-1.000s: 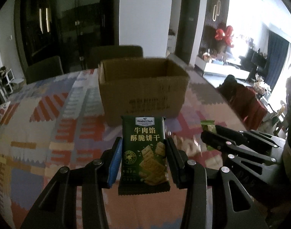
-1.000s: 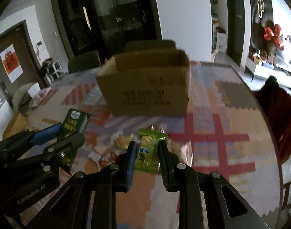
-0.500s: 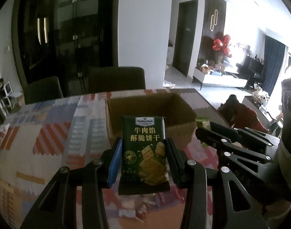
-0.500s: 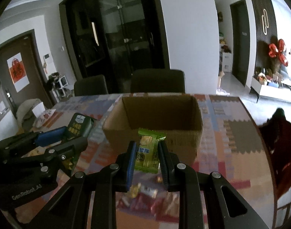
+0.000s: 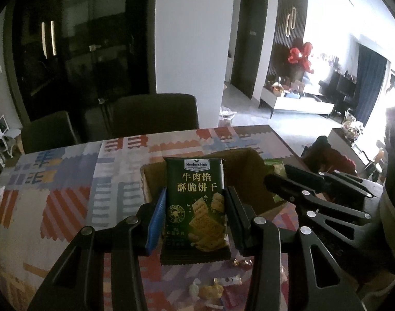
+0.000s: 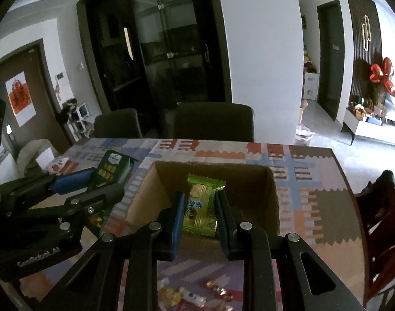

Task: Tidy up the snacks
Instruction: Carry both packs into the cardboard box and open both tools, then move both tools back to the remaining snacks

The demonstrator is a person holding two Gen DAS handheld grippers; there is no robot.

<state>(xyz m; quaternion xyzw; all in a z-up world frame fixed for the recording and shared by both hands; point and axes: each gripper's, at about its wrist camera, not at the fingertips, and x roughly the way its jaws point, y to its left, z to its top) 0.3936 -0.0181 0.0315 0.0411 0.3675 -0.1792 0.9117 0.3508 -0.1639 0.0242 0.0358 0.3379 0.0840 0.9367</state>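
Standing upright: cracker packet (image 5: pixel 195 202), green candy (image 6: pixel 201 207).

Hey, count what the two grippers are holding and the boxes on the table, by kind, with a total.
Dark green cracker packet, in left gripper: 1
Light green snack packet, in right gripper: 1
Open cardboard box: 1
Total: 3

A table (image 6: pixel 314 171) with a patchwork cloth carries an open cardboard box (image 6: pixel 271 202). Loose wrapped candies (image 5: pixel 210 289) lie on the cloth just before the box.
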